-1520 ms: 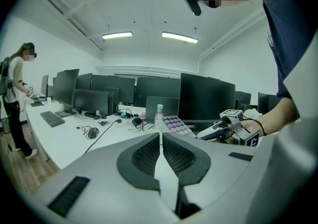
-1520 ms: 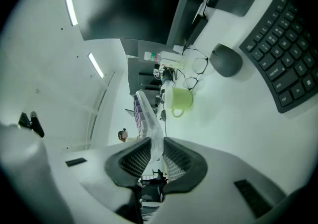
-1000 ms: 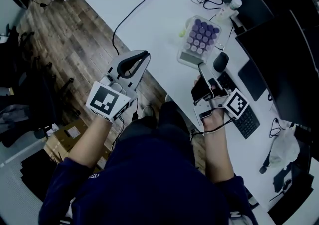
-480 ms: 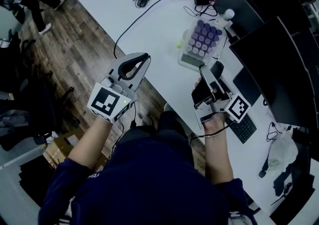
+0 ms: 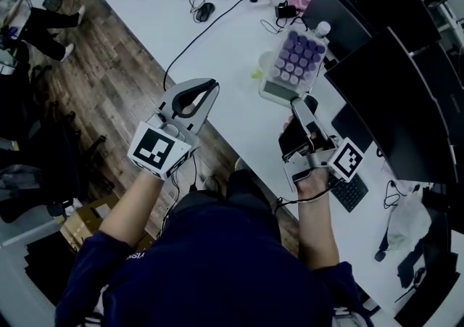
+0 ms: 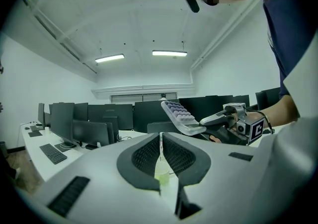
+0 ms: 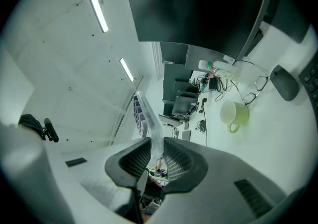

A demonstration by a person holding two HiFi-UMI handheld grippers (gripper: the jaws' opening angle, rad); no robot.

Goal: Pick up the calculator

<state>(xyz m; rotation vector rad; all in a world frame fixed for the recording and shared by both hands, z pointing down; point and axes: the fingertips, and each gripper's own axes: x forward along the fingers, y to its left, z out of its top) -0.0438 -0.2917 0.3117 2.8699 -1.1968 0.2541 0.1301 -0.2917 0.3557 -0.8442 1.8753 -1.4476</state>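
Observation:
The calculator (image 5: pixel 293 61), clear-cased with purple keys, is held up over the white desk (image 5: pixel 232 35) by its near end. My right gripper (image 5: pixel 296 101) is shut on that end. In the right gripper view the calculator (image 7: pixel 145 116) shows edge-on, pinched between the pads of the right gripper (image 7: pixel 152 143). My left gripper (image 5: pixel 212 86) hovers over the desk's near edge, to the left, shut with nothing in it. The left gripper view has the left gripper (image 6: pixel 160 141) with pads together and, beyond it, the tilted calculator (image 6: pixel 180 116) in the right gripper (image 6: pixel 221 118).
A yellow-green mug (image 5: pixel 257 72) (image 7: pixel 233 113) stands on the desk beside the calculator. A black mouse (image 7: pixel 280 81), a keyboard (image 5: pixel 348 191) and dark monitors (image 5: pixel 384 93) lie to the right. Cables and another mouse (image 5: pixel 206 8) sit farther back. Wooden floor (image 5: pixel 109 64) is on the left.
Both grippers have risen. The calculator went up with the right gripper, still gripped by its near end. The left gripper stays shut and empty.

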